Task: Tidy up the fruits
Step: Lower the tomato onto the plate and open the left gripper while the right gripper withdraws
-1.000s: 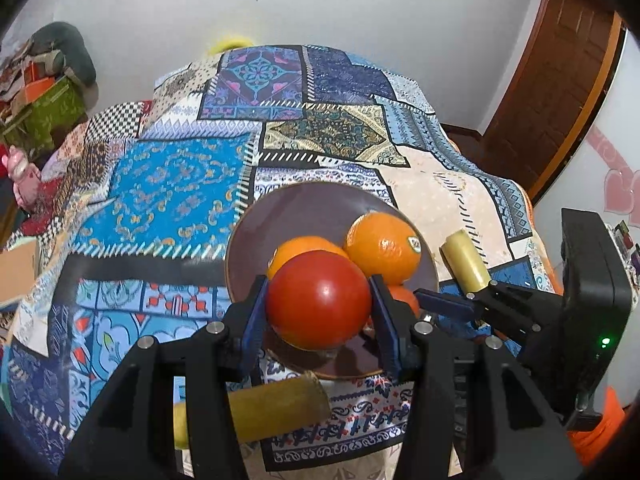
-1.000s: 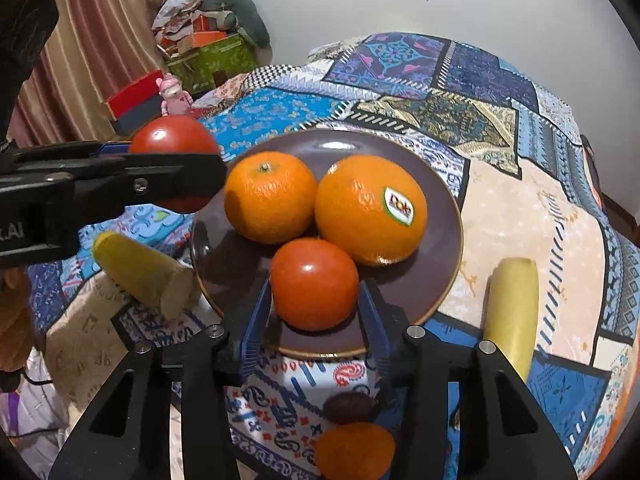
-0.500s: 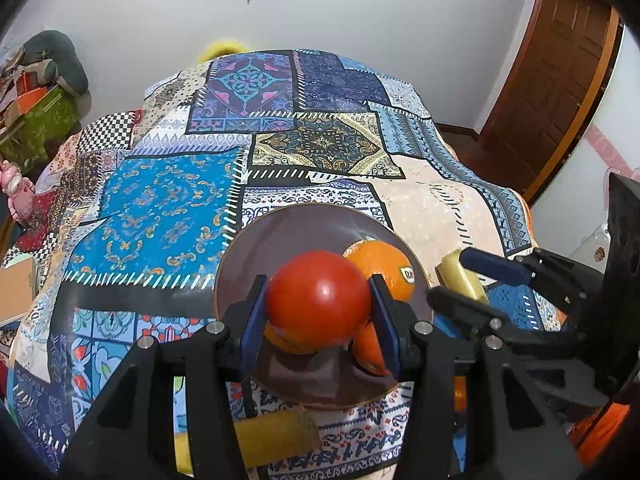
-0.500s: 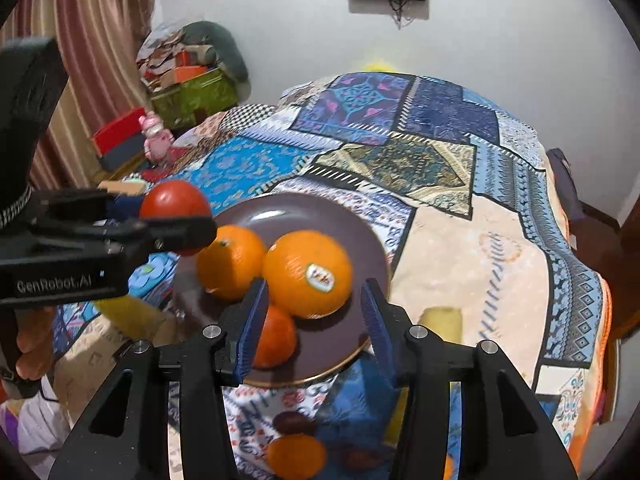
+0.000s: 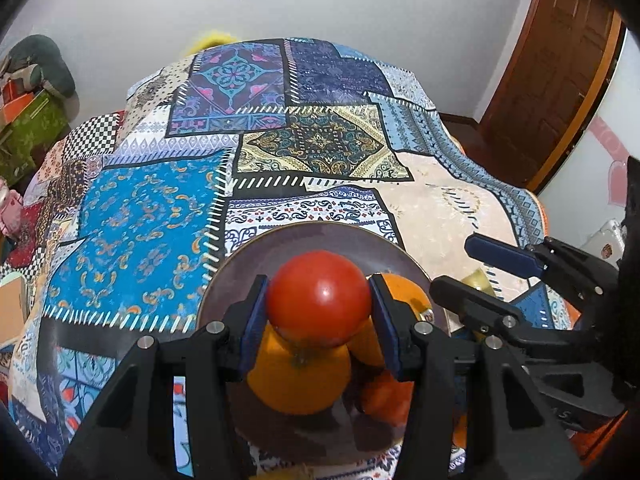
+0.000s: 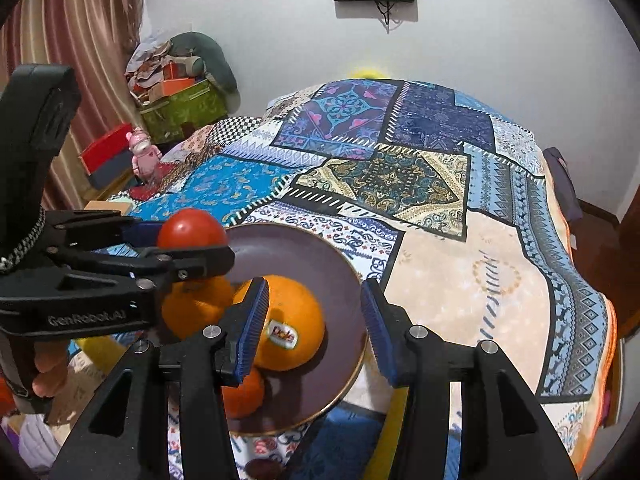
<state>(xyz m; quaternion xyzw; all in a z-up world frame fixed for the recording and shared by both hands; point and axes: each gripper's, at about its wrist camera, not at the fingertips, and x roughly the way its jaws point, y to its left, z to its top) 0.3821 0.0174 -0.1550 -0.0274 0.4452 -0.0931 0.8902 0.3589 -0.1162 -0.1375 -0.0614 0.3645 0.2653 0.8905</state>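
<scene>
My left gripper (image 5: 318, 304) is shut on a red round fruit (image 5: 319, 298) and holds it above the brown plate (image 5: 320, 240). On the plate lie a stickered orange (image 6: 292, 320), a second orange (image 6: 196, 308) and a smaller orange fruit (image 6: 244, 396). My right gripper (image 6: 314, 296) hangs open over the plate's right half with nothing between its blue pads. From the right wrist view the left gripper (image 6: 188, 246) comes in from the left with the red fruit (image 6: 191, 232). The right gripper (image 5: 454, 266) shows at the right of the left wrist view.
A patchwork cloth (image 5: 152, 216) covers the surface. A yellow banana-like piece (image 6: 394, 412) lies right of the plate, another (image 6: 96, 350) left of it. A dark small fruit (image 6: 262, 470) sits at the near edge. Boxes and a pink toy (image 6: 146, 156) stand at left.
The left gripper carried the red fruit forward over the plate. The right gripper rose and drew back from the small orange fruit, which stays on the plate.
</scene>
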